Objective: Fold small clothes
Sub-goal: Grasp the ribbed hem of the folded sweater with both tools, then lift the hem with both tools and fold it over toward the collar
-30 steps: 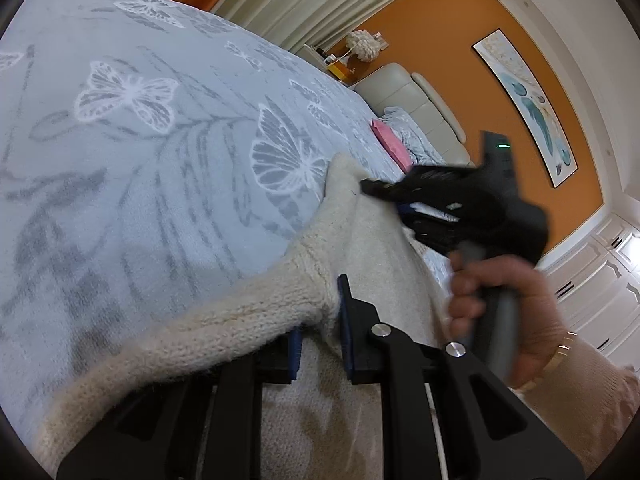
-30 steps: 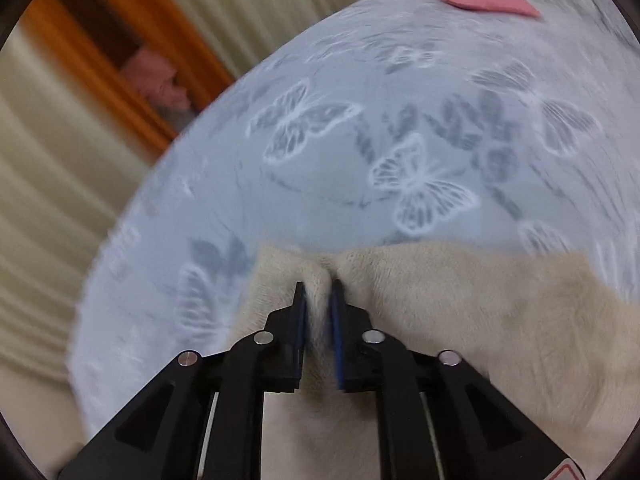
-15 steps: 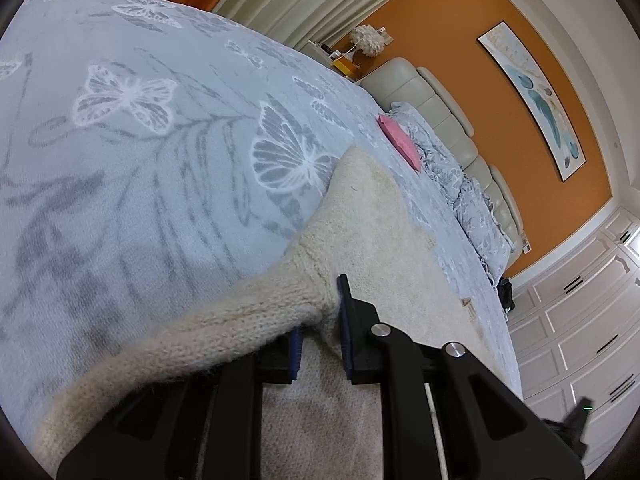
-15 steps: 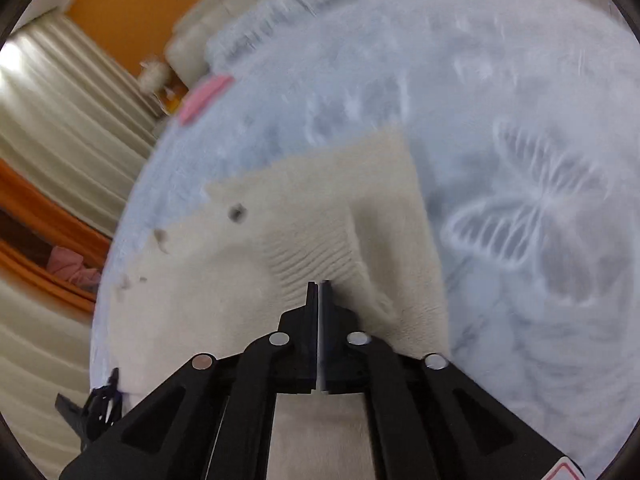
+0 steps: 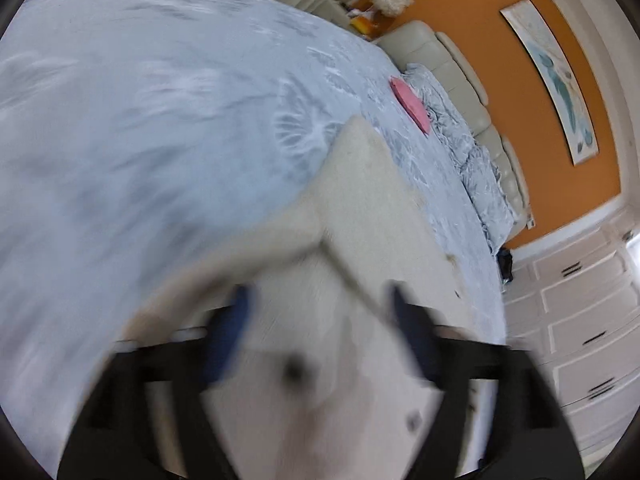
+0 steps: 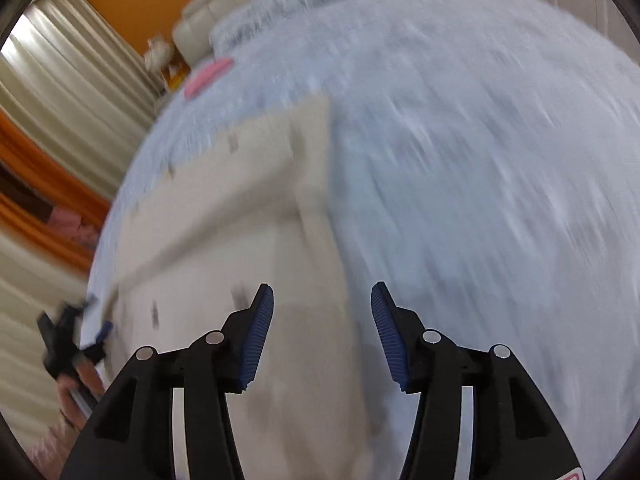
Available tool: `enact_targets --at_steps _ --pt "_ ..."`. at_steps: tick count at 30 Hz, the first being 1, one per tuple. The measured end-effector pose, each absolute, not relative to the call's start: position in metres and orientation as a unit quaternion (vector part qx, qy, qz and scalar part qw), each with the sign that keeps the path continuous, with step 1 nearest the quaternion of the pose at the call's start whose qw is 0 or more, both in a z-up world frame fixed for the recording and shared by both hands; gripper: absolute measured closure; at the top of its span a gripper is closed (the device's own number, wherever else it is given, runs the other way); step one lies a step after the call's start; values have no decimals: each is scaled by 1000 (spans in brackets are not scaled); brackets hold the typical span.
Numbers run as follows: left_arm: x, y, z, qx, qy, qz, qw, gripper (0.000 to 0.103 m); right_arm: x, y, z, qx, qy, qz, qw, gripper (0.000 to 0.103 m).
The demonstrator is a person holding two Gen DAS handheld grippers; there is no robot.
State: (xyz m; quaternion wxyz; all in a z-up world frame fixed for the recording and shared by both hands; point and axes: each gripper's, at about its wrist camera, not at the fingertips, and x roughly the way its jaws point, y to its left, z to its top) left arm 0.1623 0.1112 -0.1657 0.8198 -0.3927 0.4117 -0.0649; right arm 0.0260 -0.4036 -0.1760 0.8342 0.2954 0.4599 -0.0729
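A cream knitted garment (image 5: 372,208) lies flat on the pale blue butterfly bedspread (image 5: 140,120), with one part folded over itself. My left gripper (image 5: 320,320) is open above its near edge; the view is blurred by motion. My right gripper (image 6: 322,328) is open and empty above the garment's (image 6: 240,208) right edge. The left gripper (image 6: 68,340) and the hand holding it show at the lower left of the right wrist view.
A pink folded item (image 5: 412,106) lies further up the bed near the rumpled blue duvet (image 5: 472,160) and cream headboard (image 5: 452,64). Curtains (image 6: 64,80) hang along one side. White cabinets (image 5: 580,320) stand beyond the bed's far side.
Both grippers have opened and let go of the cream garment, which now lies on the bed. Both cameras are moving fast and the views are blurred.
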Motion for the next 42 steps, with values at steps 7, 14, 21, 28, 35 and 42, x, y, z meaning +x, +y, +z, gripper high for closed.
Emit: enact_targets --at_steps 7,14,21,28,35,42 --pt "40 168 -178 -407 501 -7 764 13 -68 -353 -219 407 511 -29 757 51" --pt "28 133 -181 -337 541 -20 770 15 -62 -325 -227 437 494 -14 751 52" --pt "28 138 -167 -399 542 -48 738 95 -74 -330 -184 452 429 5 782 95" --pt "-8 142 -91 -393 487 -113 772 96 -123 -340 -116 449 363 35 816 96" --pt "-81 163 -40 -361 478 -155 785 96 -191 -330 -80 424 358 46 831 96" --pt "-160 181 -18 -377 477 -146 780 96 -275 -315 -59 420 362 45 831 96"
